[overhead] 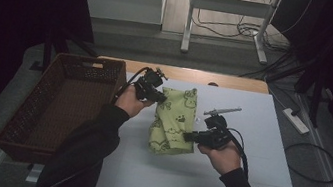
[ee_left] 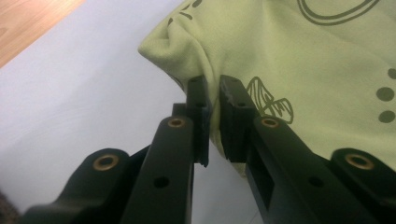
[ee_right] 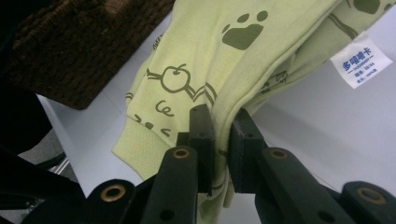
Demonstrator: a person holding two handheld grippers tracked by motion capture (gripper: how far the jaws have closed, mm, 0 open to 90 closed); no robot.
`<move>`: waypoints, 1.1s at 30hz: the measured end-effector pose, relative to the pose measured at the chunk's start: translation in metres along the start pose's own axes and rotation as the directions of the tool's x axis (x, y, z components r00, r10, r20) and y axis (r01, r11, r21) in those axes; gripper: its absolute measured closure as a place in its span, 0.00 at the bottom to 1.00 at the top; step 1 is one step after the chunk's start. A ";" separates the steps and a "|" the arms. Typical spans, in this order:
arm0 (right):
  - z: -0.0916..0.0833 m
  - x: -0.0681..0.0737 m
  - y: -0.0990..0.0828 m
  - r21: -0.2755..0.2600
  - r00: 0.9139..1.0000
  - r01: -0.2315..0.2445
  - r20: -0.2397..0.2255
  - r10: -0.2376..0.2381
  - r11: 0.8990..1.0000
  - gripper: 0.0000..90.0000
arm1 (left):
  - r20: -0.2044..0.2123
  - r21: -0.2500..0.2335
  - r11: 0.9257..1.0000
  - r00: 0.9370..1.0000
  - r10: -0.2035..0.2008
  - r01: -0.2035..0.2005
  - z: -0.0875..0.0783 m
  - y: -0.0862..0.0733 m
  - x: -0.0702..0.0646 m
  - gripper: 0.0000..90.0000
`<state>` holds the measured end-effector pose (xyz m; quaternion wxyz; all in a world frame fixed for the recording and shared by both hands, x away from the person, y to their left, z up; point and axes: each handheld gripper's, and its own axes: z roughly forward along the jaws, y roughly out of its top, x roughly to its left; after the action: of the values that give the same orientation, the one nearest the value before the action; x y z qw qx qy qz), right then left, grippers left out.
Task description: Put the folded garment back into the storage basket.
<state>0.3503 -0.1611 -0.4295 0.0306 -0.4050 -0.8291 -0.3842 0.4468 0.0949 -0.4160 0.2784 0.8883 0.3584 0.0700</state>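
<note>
A light green garment (overhead: 173, 121) printed with dark cartoon figures hangs folded above the white table sheet (overhead: 258, 138). My left gripper (overhead: 158, 95) is shut on the garment's upper left corner; in the left gripper view the cloth (ee_left: 289, 56) is pinched between the jaws (ee_left: 214, 86). My right gripper (overhead: 188, 136) is shut on the garment's right edge lower down; in the right gripper view the fabric (ee_right: 224, 60) runs between the jaws (ee_right: 220, 116). A white label (ee_right: 361, 59) hangs from the garment.
A brown wicker basket (overhead: 59, 102) stands at the left of the table, also seen as dark weave (ee_right: 84, 46) beyond the garment. The wooden table edge (overhead: 197, 76) runs along the back. A power strip (overhead: 297, 120) and cables lie on the floor at right.
</note>
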 end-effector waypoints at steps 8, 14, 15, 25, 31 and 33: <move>0.007 0.015 0.014 -0.005 0.999 0.023 -0.027 -0.024 1.000 0.90 | -0.026 -0.005 1.000 1.000 -0.006 0.006 -0.017 -0.006 0.008 0.91; 0.010 0.022 0.021 -0.008 0.999 0.033 -0.043 -0.033 0.999 0.90 | -0.032 -0.013 1.000 0.999 -0.016 0.015 -0.029 -0.013 0.015 0.91; 0.011 0.024 0.023 -0.007 0.998 0.035 -0.050 -0.035 0.999 0.90 | -0.032 -0.013 1.000 0.999 -0.018 0.017 -0.030 -0.014 0.016 0.91; 0.015 0.031 0.032 -0.016 0.996 0.043 -0.072 -0.044 0.999 0.90 | -0.044 -0.037 0.999 0.999 -0.031 0.030 -0.047 -0.021 0.024 0.91; 0.017 0.036 0.039 -0.023 0.996 0.049 -0.076 -0.051 0.999 0.90 | -0.056 -0.053 0.998 0.998 -0.041 0.038 -0.055 -0.025 0.028 0.91; 0.018 0.037 0.041 -0.024 0.995 0.050 -0.080 -0.052 0.998 0.90 | -0.061 -0.058 0.997 0.997 -0.047 0.043 -0.057 -0.027 0.030 0.91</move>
<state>0.3584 -0.1094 -0.4038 0.0497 -0.3683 -0.8330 -0.4098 0.4341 0.1559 -0.3850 0.2935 0.8692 0.3848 0.1016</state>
